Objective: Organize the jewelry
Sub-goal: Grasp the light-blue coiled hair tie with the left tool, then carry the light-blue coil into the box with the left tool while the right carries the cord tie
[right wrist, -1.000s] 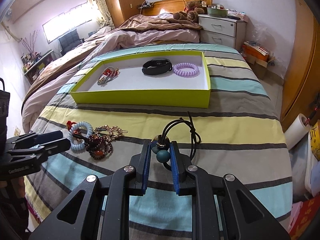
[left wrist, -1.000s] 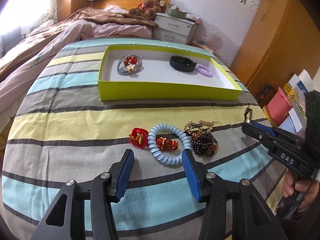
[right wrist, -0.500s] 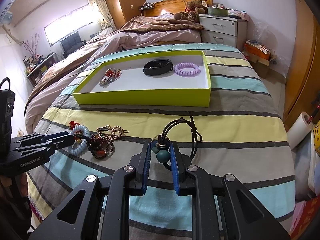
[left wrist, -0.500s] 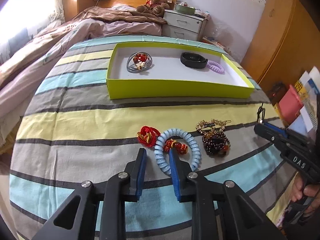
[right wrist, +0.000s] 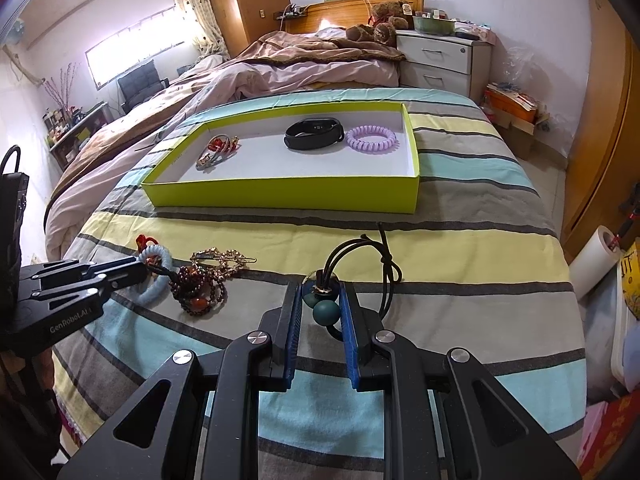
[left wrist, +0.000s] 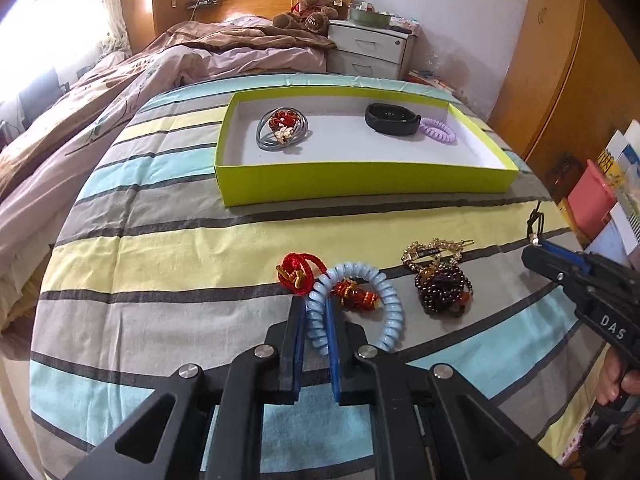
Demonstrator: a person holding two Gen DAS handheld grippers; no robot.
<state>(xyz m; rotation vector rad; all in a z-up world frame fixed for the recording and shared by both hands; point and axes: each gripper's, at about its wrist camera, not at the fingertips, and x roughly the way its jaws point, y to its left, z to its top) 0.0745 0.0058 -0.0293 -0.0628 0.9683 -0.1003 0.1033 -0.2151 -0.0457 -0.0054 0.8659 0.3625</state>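
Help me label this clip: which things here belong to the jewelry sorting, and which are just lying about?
Part of the job:
- yellow-green tray
- blue coil hair tie, in the left gripper
- teal bead hair tie, in the right gripper
- dark bead bracelet

Lying about:
- teddy bear
- nightstand

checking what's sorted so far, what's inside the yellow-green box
Inside the yellow-green box: a grey hair tie with red charm, a black band, and a purple coil tie. The near wall hides a strip of floor.
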